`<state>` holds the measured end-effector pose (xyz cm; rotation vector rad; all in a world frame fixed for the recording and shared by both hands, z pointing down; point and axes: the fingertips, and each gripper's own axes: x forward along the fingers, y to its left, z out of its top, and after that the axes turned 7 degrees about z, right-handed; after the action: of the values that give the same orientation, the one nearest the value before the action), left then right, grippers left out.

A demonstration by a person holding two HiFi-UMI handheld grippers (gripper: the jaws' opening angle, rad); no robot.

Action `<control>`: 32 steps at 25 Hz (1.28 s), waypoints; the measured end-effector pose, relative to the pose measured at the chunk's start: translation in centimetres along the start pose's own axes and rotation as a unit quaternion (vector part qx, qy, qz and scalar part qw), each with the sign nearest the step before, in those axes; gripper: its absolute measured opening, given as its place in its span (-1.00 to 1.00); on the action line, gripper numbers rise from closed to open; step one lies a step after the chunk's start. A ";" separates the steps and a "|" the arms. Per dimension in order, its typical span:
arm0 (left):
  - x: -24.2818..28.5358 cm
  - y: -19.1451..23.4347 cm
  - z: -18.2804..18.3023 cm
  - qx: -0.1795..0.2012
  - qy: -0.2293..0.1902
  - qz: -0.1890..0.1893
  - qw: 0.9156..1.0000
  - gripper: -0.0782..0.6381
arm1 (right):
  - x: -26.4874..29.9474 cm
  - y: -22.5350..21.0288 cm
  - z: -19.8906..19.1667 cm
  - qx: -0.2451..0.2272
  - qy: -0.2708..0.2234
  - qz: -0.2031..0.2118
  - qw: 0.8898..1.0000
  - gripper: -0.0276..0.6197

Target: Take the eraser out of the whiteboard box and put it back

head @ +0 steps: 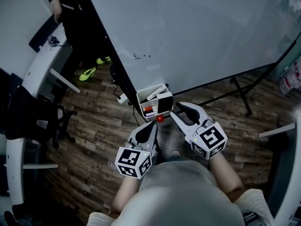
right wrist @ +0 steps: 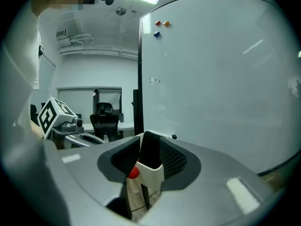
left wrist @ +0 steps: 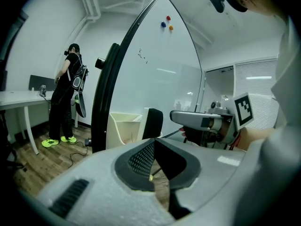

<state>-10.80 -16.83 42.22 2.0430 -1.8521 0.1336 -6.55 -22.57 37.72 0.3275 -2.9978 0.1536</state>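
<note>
A white box hangs at the lower corner of the whiteboard and holds markers. The eraser, white with a black edge, stands upright in the box's right part. My right gripper hovers just right of the box, open, with its jaws apart. In the right gripper view the eraser and box show through that gap, untouched. Just below the box, my left gripper is shut with nothing in it. The left gripper view shows the eraser and box ahead.
A small red round thing sits under the box, between the two grippers. The whiteboard's stand legs spread over the wood floor. A person stands at the far left by a desk. An office chair is on the left.
</note>
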 end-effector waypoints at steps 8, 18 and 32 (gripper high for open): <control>1.4 0.8 0.3 -0.010 -0.008 0.034 0.999 -0.77 | 1.4 -1.7 -0.7 -0.001 0.008 0.045 0.999 -0.29; 2.5 1.4 0.6 -0.019 -0.013 0.067 0.997 -0.77 | 3.2 -2.2 -1.4 -0.016 0.025 0.113 0.993 -0.07; 3.2 2.6 1.0 -0.033 -0.025 0.111 0.993 -0.77 | 5.4 -2.1 -1.6 -0.030 0.030 0.191 0.981 -0.02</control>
<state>-13.10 -20.35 42.85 1.8090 -2.0827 0.0792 -11.19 -25.52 40.16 -0.2595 -2.9629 0.1049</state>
